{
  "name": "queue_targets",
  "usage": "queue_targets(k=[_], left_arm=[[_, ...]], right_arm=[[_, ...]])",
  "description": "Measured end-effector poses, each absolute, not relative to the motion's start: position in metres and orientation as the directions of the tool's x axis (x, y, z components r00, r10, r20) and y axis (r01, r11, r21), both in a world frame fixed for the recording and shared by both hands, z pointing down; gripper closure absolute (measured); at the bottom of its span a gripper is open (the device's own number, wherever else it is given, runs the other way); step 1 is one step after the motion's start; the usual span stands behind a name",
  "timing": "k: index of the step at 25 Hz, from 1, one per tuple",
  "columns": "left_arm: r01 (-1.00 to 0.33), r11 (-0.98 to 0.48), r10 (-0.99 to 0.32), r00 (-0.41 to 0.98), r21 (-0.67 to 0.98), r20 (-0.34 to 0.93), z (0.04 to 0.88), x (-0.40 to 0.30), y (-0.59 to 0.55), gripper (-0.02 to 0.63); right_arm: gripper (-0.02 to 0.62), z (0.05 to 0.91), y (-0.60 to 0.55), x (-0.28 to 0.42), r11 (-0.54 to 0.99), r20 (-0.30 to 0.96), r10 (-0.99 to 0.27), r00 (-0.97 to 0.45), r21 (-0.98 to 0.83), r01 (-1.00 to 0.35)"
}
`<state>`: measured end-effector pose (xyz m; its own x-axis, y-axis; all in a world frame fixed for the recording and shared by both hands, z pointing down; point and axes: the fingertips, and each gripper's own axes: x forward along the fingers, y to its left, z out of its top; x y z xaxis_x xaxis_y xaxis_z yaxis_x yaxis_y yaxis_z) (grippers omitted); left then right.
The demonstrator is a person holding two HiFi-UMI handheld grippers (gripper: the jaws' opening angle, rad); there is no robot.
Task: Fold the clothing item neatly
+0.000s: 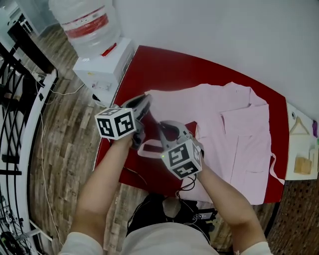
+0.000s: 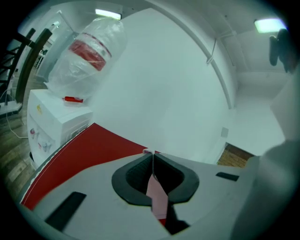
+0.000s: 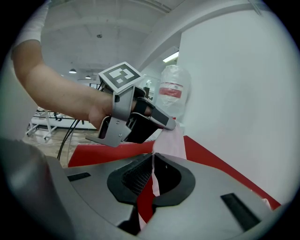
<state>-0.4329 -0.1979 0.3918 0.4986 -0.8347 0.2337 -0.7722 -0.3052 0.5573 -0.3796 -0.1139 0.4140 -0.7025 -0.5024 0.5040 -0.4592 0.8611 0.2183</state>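
One pink garment (image 1: 234,124), lying diagonally across table (image 1: 164,67)

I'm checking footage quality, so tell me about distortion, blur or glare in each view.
Head view: evenly lit, pink shirt sharp, railing bowed at the left edge. Left gripper view: fisheye with dark corners, ceiling light glaring. Right gripper view: same fisheye, foreground soft.
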Motion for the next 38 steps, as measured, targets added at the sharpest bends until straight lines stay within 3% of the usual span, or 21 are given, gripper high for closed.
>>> queue_targets(k=[20,38], left_arm=[[-0.781,-0.531,-0.755,0.612,0.328,0.235,0.310,-0.214,-0.233,0.592],[-0.687,-0.662,-0.585,0.723,0.298,0.367,0.349,-0.022,-0.250,0.592]], right_arm=[[0.569,0.364,-0.145,-0.203,0.787,0.383,-0.598,-0.704,0.113,-0.607],[0.569,0.398,-0.160,-0.041,0.644,0.407,-0.687,-0.602,-0.044,-0.764]])
